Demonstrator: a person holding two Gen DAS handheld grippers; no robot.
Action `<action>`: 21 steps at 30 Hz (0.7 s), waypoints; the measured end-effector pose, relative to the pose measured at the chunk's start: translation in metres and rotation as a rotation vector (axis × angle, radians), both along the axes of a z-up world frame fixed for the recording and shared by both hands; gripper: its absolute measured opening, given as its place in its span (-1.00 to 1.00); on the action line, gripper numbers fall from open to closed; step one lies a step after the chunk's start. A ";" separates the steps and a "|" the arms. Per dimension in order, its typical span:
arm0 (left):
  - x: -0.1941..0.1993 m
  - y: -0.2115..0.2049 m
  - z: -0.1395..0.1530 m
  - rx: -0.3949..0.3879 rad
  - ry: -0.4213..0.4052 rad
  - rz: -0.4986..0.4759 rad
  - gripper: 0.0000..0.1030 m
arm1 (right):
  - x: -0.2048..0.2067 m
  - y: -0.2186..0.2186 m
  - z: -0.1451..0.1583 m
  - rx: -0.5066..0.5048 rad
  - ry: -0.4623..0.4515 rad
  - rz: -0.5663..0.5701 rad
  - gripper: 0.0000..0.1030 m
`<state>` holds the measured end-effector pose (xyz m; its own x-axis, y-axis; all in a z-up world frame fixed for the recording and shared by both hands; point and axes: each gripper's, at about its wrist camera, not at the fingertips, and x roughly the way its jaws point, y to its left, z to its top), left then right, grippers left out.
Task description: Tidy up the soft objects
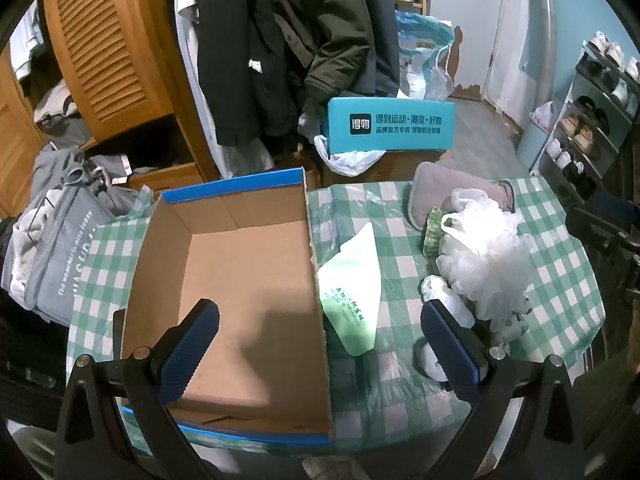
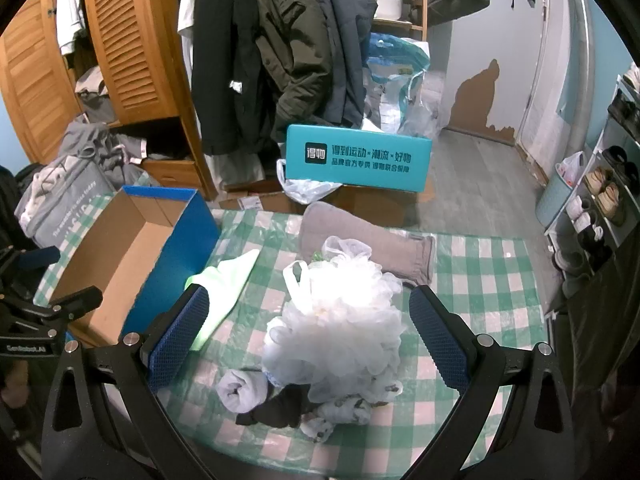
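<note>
An open, empty cardboard box (image 1: 248, 280) with blue outer walls sits on the checked table's left side; it also shows in the right wrist view (image 2: 132, 256). A white mesh bath pouf (image 2: 340, 320) lies mid-table, also seen in the left wrist view (image 1: 484, 260). Rolled white socks (image 2: 244, 392), a dark sock (image 2: 280, 408), a pale green pouch (image 1: 352, 284) and a grey folded cloth (image 2: 360, 232) lie around it. My left gripper (image 1: 320, 344) is open over the box's right wall. My right gripper (image 2: 308, 328) is open above the pouf.
A teal box (image 2: 360, 160) and plastic bags stand behind the table. Coats hang at the back, a wooden louvred wardrobe (image 2: 132, 40) at left, a shoe rack (image 2: 608, 192) at right. A grey bag of clothes (image 1: 60, 248) sits left of the table.
</note>
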<state>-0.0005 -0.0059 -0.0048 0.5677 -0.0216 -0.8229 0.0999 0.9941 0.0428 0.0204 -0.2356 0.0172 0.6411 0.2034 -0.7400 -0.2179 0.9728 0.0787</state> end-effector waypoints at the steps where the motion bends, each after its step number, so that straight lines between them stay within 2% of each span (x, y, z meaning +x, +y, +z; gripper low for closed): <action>1: 0.000 0.000 0.000 0.000 -0.002 0.001 0.98 | 0.000 0.000 0.000 0.000 0.000 0.000 0.92; 21: -0.003 -0.008 -0.004 0.012 0.000 -0.013 0.98 | 0.000 -0.002 -0.001 0.001 0.001 0.001 0.92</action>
